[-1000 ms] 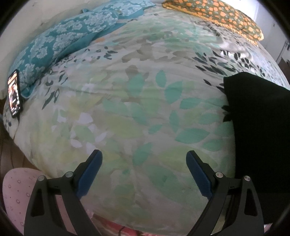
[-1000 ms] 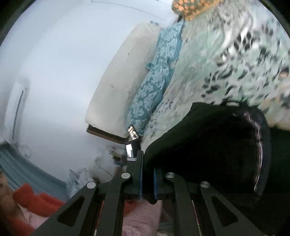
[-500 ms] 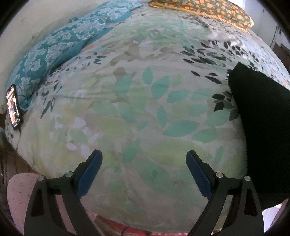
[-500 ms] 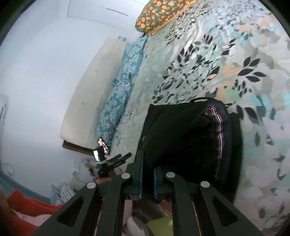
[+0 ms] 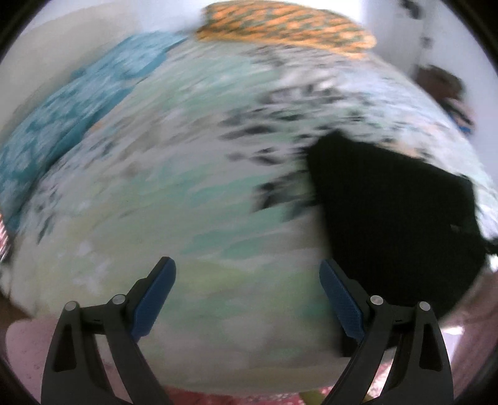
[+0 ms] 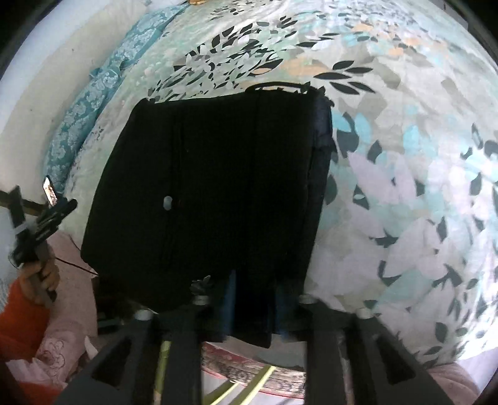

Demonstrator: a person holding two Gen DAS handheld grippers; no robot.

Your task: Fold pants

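Observation:
The black pants (image 6: 211, 187) lie folded into a flat rectangle on the leaf-print bedspread (image 6: 404, 187), near the bed's front edge. In the right wrist view my right gripper (image 6: 252, 308) has its jaws partly apart, with the near edge of the pants between them. In the blurred left wrist view the pants (image 5: 392, 218) lie to the right. My left gripper (image 5: 247, 299) is wide open and empty, over bare bedspread (image 5: 186, 187) left of the pants.
A teal patterned pillow (image 5: 68, 109) lies along the bed's left side and an orange patterned pillow (image 5: 286, 28) at the far end. My left gripper and the hand holding it (image 6: 40, 230) show at the left of the right wrist view. A patterned rug (image 6: 255, 374) lies below the bed edge.
My right gripper swung down and laid the pants flat on the bed; its jaws went from shut to partly apart. The left wrist view swung right, with motion blur.

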